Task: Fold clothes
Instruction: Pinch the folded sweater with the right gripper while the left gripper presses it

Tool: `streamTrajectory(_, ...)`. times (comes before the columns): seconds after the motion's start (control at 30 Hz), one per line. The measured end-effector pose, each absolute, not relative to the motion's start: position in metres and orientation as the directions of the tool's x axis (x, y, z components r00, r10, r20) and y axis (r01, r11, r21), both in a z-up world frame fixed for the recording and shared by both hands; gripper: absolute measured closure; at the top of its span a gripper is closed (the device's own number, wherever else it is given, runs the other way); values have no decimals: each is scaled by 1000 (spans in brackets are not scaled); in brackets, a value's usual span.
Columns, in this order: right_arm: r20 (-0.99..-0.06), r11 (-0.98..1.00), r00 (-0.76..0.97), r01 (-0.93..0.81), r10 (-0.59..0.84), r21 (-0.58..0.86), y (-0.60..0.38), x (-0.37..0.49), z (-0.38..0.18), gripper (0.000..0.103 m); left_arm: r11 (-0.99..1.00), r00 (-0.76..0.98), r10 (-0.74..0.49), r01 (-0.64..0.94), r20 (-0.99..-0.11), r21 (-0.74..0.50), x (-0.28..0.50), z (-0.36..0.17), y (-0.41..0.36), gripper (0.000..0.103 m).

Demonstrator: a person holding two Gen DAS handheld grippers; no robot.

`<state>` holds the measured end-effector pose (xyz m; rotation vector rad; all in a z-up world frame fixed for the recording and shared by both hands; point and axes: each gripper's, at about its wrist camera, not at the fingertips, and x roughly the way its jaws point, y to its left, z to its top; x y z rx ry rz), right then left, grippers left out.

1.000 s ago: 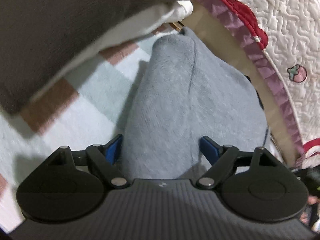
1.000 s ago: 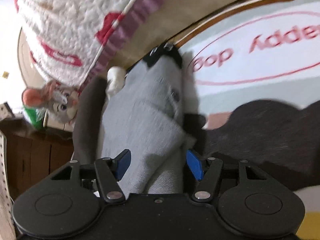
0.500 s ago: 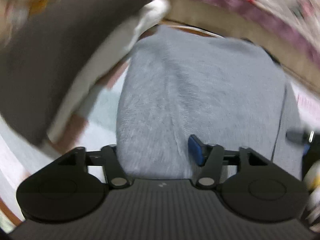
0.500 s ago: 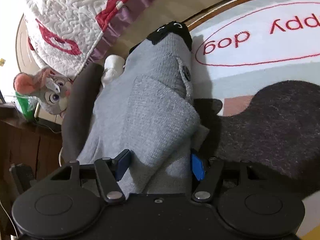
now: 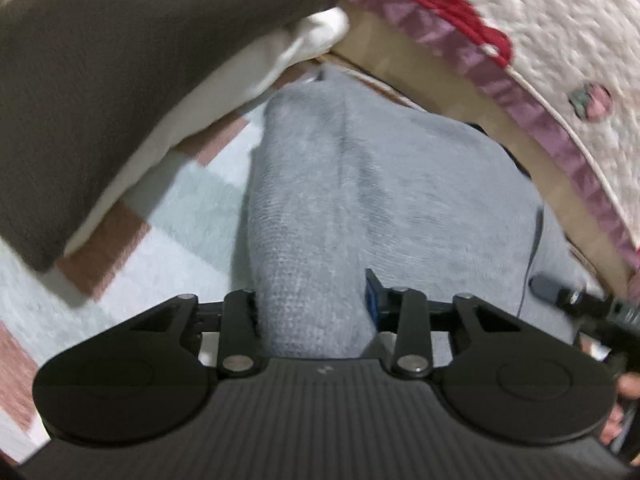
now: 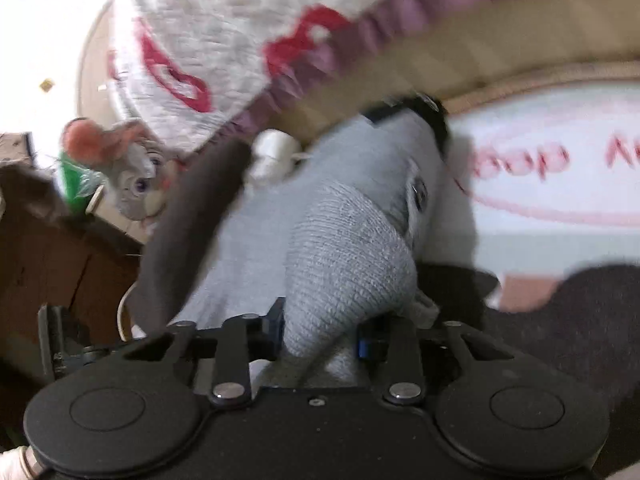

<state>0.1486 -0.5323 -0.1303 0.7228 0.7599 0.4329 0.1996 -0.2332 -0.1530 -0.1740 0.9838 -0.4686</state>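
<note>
On the rug [image 5: 172, 200], both tongs just closed on grey knit garment [image 5: 360, 200], quilt edge [image 5: 520, 92] close beyond

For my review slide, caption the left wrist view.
Left tool closing on a bunched grey knit garment over a checked rug.

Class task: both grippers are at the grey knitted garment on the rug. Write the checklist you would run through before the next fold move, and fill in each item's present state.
1. Left gripper closed on grey garment: ok, jaws just closed.
2. Right gripper closed on a bunched fold: ok, jaws just closed.
3. Only one layer caught: cannot tell.
4. Dark garment clear of the fold path: not ok, it lies alongside.
5. Rug free to lay it on: cannot tell.
</note>
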Motion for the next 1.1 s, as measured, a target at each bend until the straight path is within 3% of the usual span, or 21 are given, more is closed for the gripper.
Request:
streamTrajectory(0.17,-494,737,670,-119,554,666,-529,132,-92,70,826,431,-544,425,-720,-370,190,-129,-261,71)
streamTrajectory(0.23,-549,786,665,-96,507,610,-534,122,-79,70,807,405,-535,503,-741,-309,183,-131,-280,70)
streamTrajectory(0.3,-612,817,648,-29,454,576,-549,118,-78,69,813,403,-471,543,-785,-210,175,-140,-298,61)
streamTrajectory(0.37,-658,803,619,70,430,591,-570,119,-94,67,828,404,-406,542,-820,-144,171,-152,-304,42)
streamTrajectory(0.4,-673,793,596,96,438,601,-578,121,-102,65,836,405,-402,527,-821,-149,171,-156,-301,40)
streamTrajectory(0.43,-688,783,572,122,447,610,-585,123,-111,64,844,406,-403,511,-820,-161,171,-160,-296,37)
streamTrajectory(0.57,-639,725,583,120,502,679,-593,122,-119,58,844,393,-535,282,-748,-456,189,-182,-255,33)
streamTrajectory(0.7,-597,680,600,116,533,724,-598,120,-132,52,772,398,-623,177,-673,-610,196,-192,-237,22)
streamTrajectory(0.87,-513,593,629,100,584,799,-600,132,-160,46,780,390,-624,269,-677,-565,194,-188,-254,10)
streamTrajectory(0.9,-501,586,633,91,591,806,-598,135,-164,43,782,390,-622,285,-678,-554,190,-187,-258,10)
streamTrajectory(0.93,-488,578,636,81,598,812,-596,138,-169,42,793,395,-610,307,-687,-526,189,-185,-262,16)
streamTrajectory(0.97,-476,570,639,71,604,819,-594,141,-173,43,803,401,-594,331,-697,-495,187,-183,-266,45)
streamTrajectory(1.0,-468,576,647,55,602,816,-589,142,-173,52,810,412,-583,362,-700,-462,186,-178,-267,61)
streamTrajectory(1.1,-448,635,680,-34,580,771,-577,137,-149,65,825,458,-542,452,-704,-340,178,-158,-271,69)
